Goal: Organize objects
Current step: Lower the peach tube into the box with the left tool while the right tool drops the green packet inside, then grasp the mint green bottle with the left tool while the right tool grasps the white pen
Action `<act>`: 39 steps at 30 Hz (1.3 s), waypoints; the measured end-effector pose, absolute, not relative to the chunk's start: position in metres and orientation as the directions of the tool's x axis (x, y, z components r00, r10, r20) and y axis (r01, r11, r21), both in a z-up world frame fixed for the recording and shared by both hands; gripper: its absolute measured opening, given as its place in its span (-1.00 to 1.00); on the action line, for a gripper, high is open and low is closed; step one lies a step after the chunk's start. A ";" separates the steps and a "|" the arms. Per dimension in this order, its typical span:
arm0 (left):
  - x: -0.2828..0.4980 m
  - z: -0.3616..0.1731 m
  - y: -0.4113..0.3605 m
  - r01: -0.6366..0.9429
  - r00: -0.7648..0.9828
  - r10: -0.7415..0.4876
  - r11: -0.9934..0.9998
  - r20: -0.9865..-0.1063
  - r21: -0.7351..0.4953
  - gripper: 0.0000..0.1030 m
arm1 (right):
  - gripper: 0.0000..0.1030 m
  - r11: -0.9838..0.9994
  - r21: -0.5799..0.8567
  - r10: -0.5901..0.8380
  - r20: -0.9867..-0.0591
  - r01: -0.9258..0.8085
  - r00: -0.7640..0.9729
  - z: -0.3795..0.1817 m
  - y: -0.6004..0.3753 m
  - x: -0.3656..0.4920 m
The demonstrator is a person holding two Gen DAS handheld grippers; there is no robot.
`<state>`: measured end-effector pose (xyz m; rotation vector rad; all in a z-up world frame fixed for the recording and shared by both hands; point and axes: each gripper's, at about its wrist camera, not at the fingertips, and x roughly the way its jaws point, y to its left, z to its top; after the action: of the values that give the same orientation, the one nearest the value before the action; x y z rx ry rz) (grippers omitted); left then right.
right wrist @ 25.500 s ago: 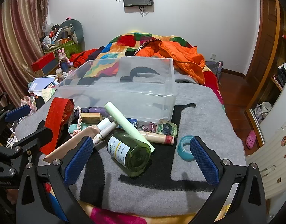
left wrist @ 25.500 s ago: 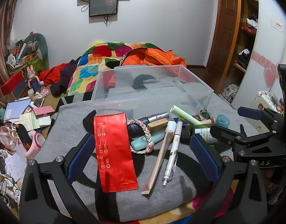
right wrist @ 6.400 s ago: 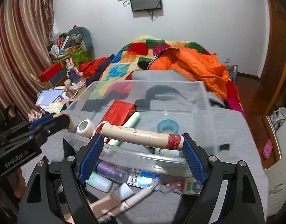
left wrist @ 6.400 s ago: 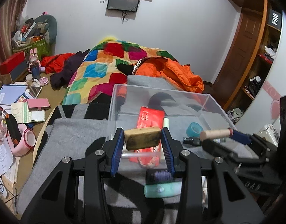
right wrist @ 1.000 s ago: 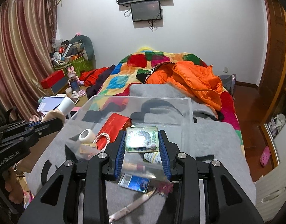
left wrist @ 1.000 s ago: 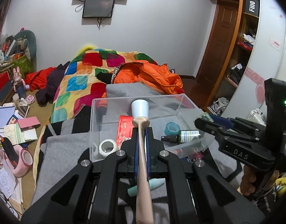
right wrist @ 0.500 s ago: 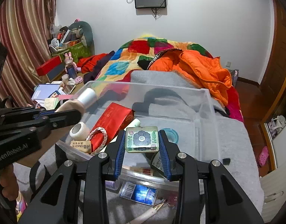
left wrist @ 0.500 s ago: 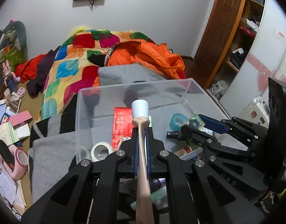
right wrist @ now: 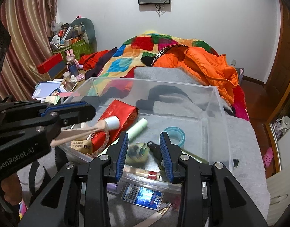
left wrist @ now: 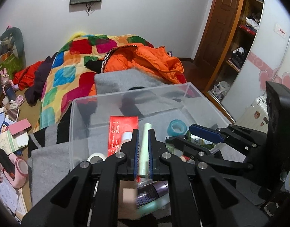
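Note:
A clear plastic bin (right wrist: 218, 102) stands on the grey blanket and also shows in the left wrist view (left wrist: 201, 96). Inside lie a red packet (right wrist: 118, 117), a pale green tube (right wrist: 137, 126), a teal tape roll (right wrist: 173, 134) and a dark spray bottle (right wrist: 154, 149). My right gripper (right wrist: 144, 151) is open over the bin, and the small green floral tin (right wrist: 137, 152) is blurred just below its fingers. My left gripper (left wrist: 143, 147) has opened slightly; the beige tube with a white cap (right wrist: 99, 127) is slipping out of it over the bin's left side.
A blue card (right wrist: 143, 195), a purple bottle (right wrist: 113, 187) and a pen (right wrist: 154, 217) lie on the blanket (right wrist: 239, 141) in front of the bin. A colourful quilt and orange jacket (right wrist: 201, 62) lie behind it. Floor clutter (left wrist: 10, 132) is at the left.
My right gripper has opened and the floral tin has dropped out of it into the bin. My left gripper has loosened on the beige tube, which has slid down and tipped.

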<state>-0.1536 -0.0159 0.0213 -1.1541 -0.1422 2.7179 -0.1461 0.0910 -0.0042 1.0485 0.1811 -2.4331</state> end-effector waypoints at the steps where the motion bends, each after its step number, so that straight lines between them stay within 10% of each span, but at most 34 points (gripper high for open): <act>1: -0.152 0.023 -0.017 -0.131 -0.684 0.207 -0.978 -0.699 -0.161 -0.88 | -0.30 -0.876 0.067 -0.377 -0.714 0.478 -0.590 -0.004 0.091 -0.146; 10: -0.121 0.041 -0.018 -0.089 -0.752 0.134 -0.991 -0.645 -0.102 -0.06 | 0.04 -0.885 0.046 -0.367 -0.682 0.463 -0.633 0.008 0.103 -0.134; 22: -0.071 0.031 -0.019 -0.047 -0.779 0.094 -0.995 -0.620 -0.092 0.47 | 0.19 -0.901 0.080 -0.376 -0.638 0.427 -0.672 0.029 0.140 -0.107; 39: -0.058 -0.043 -0.014 0.032 -0.646 0.091 -0.989 -0.758 -0.146 0.67 | 0.21 -0.903 0.043 -0.322 -0.726 0.427 -0.607 -0.010 0.155 -0.068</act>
<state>-0.0582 -0.0140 -0.0431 -1.3080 -0.2268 2.8116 -0.0683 0.1555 -0.0098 1.0860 0.1872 -2.4862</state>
